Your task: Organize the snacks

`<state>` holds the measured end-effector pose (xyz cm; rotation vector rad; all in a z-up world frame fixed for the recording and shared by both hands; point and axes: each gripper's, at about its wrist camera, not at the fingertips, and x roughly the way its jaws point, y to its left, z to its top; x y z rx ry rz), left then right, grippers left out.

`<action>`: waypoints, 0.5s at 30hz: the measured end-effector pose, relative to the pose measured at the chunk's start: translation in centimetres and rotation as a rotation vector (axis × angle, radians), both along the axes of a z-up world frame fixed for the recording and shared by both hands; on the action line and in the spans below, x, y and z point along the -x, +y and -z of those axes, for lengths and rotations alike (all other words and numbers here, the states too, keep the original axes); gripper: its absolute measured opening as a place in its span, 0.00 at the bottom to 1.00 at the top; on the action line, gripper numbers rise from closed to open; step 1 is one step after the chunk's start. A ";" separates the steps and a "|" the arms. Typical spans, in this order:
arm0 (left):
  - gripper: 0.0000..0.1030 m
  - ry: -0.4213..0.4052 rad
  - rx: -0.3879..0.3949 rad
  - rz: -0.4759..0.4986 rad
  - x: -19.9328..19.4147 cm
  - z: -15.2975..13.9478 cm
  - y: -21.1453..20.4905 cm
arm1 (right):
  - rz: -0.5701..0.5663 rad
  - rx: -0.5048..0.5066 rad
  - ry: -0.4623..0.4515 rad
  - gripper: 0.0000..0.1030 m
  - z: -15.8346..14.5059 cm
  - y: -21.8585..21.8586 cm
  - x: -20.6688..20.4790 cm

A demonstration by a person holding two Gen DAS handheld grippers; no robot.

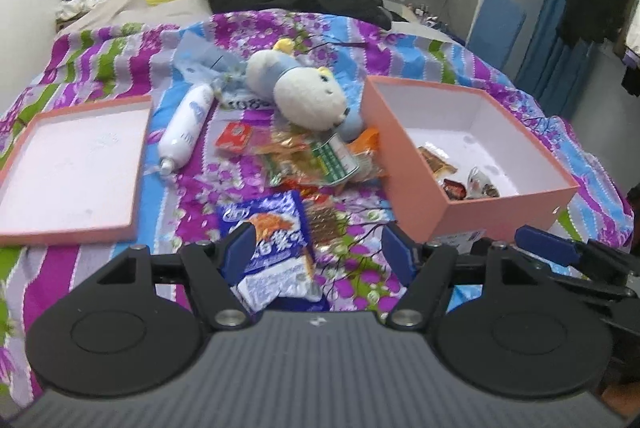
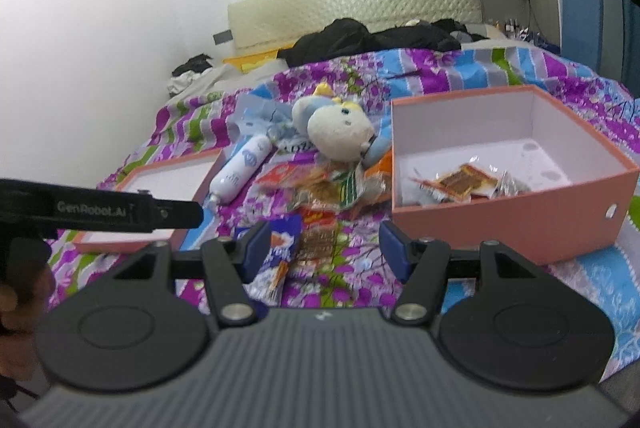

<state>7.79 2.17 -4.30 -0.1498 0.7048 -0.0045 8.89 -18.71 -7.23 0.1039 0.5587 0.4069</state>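
Step in hand, as judged: approach for the next pick; box part-filled.

Pink box [image 1: 508,206] sits open on the bed [image 1: 100,48], a few wrapped snacks already on its floor. Its lid [image 1: 68,228] lies inverted, well apart.

Loose snack pile [image 1: 320,156] between lid and box, just beside a plush toy [image 1: 308,92] and a white tube [image 1: 186,128].

Left gripper [image 1: 318,252]: fingers apart, nothing clamped; blue snack packet [image 1: 272,228] lies on the bed between them.

Right gripper [image 2: 324,248]: fingers apart, empty, over a small brown packet [image 2: 318,242].

Next move calls for lowering the left fingers around the blue packet, closing, then carrying it to the box. The packet is flat and crinkly, so slip is likely.
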 end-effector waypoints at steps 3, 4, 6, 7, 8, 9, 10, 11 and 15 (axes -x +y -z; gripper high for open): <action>0.72 0.022 0.054 -0.023 1.0 1.1 0.8 | -0.008 0.009 0.019 0.60 0.7 0.2 0.6; 0.72 0.031 0.072 -0.032 1.3 1.6 1.2 | -0.010 0.010 0.025 0.60 1.0 0.3 0.8; 0.73 0.049 0.091 -0.061 2.0 2.7 1.9 | -0.015 0.018 0.038 0.60 1.6 0.5 1.3; 0.74 0.064 0.105 -0.078 2.3 3.3 2.3 | -0.018 0.027 0.047 0.60 1.8 0.6 1.4; 0.74 0.079 0.122 -0.088 2.5 4.0 2.7 | -0.020 0.038 0.053 0.60 2.1 0.7 1.6; 0.74 0.095 0.142 -0.099 2.7 4.8 3.0 | -0.023 0.048 0.060 0.60 2.4 0.8 1.8; 0.74 0.107 0.157 -0.105 2.9 5.4 3.3 | -0.027 0.055 0.069 0.60 2.7 1.0 1.9; 0.74 0.118 0.169 -0.109 3.0 6.0 3.5 | -0.032 0.059 0.076 0.60 3.0 1.0 2.1; 0.74 0.150 0.193 -0.121 2.5 8.0 4.3 | -0.041 0.093 0.095 0.60 3.8 2.0 1.7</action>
